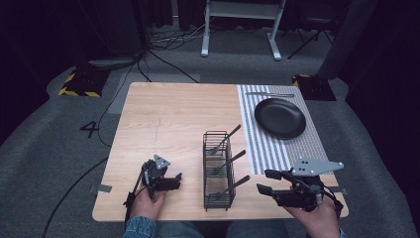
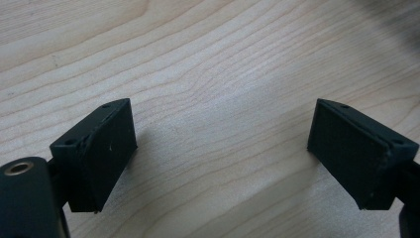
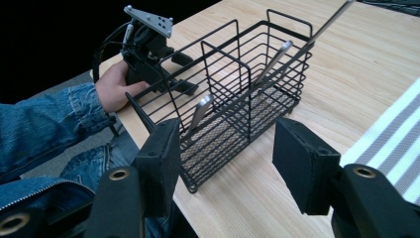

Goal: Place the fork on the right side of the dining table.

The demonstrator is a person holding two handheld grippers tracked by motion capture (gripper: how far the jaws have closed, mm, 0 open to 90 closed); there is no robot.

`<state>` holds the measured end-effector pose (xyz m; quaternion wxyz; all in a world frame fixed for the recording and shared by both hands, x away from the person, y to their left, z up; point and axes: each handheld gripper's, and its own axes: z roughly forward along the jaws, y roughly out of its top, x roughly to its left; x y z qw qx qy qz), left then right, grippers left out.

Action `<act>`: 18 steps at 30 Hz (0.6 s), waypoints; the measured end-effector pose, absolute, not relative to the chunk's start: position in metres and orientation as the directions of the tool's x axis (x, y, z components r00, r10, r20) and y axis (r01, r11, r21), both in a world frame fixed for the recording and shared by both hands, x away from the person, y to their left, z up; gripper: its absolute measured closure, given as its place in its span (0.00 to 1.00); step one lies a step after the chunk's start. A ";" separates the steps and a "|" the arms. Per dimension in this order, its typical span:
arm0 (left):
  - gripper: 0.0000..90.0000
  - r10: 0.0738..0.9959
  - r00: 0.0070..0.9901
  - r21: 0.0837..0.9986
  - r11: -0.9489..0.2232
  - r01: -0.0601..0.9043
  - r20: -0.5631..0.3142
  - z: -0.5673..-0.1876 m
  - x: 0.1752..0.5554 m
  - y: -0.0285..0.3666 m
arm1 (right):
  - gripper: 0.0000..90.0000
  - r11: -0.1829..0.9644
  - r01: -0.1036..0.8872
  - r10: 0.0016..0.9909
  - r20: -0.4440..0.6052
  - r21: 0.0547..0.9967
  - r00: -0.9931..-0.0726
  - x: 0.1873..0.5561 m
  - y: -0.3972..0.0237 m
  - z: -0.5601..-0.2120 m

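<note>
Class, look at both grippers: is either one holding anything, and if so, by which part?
Nothing is held. The left gripper and the right gripper both stand open, jaws apart with nothing between them.

Light wooden table [image 1: 168, 124] on grey carpeted floor [image 1: 49, 148], black wire caddy [image 1: 218, 171] standing near its front edge, grey-and-white striped placemat [image 1: 277, 144] along the right side, black plate [image 1: 280, 117] and a utensil [image 1: 270, 94] on the mat.
</note>
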<state>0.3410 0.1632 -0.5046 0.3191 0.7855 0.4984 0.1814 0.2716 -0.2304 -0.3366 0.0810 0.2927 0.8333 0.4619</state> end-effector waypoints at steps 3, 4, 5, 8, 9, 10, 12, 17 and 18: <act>0.13 0.899 0.437 0.682 -0.300 0.667 -0.033 -0.505 0.341 0.163 | 0.51 0.411 0.416 0.555 0.139 0.811 -0.820 0.274 -0.226 -0.338; 0.13 0.899 0.438 0.682 -0.300 0.667 -0.033 -0.505 0.341 0.163 | 0.52 0.412 0.418 0.551 0.144 0.810 -0.822 0.276 -0.224 -0.338; 0.13 0.899 0.438 0.682 -0.300 0.667 -0.033 -0.505 0.341 0.163 | 0.52 0.412 0.418 0.551 0.144 0.810 -0.822 0.276 -0.224 -0.338; 0.13 0.899 0.437 0.682 -0.300 0.667 -0.033 -0.505 0.341 0.163 | 0.54 0.416 0.425 0.537 0.160 0.804 -0.828 0.280 -0.217 -0.341; 0.13 0.899 0.436 0.682 -0.298 0.668 -0.033 -0.505 0.341 0.163 | 0.54 0.419 0.426 0.535 0.162 0.802 -0.829 0.282 -0.215 -0.342; 0.13 0.899 0.436 0.682 -0.298 0.668 -0.034 -0.505 0.341 0.163 | 0.55 0.423 0.429 0.532 0.164 0.798 -0.831 0.283 -0.213 -0.343; 0.13 0.899 0.436 0.682 -0.297 0.668 -0.035 -0.505 0.341 0.163 | 0.56 0.427 0.433 0.533 0.167 0.794 -0.830 0.284 -0.211 -0.345; 0.13 0.899 0.437 0.682 -0.300 0.667 -0.032 -0.505 0.341 0.163 | 0.65 0.435 0.462 0.525 0.199 0.773 -0.828 0.290 -0.204 -0.352; 0.13 0.899 0.437 0.682 -0.300 0.667 -0.033 -0.505 0.341 0.163 | 0.65 0.435 0.462 0.525 0.199 0.773 -0.828 0.290 -0.204 -0.352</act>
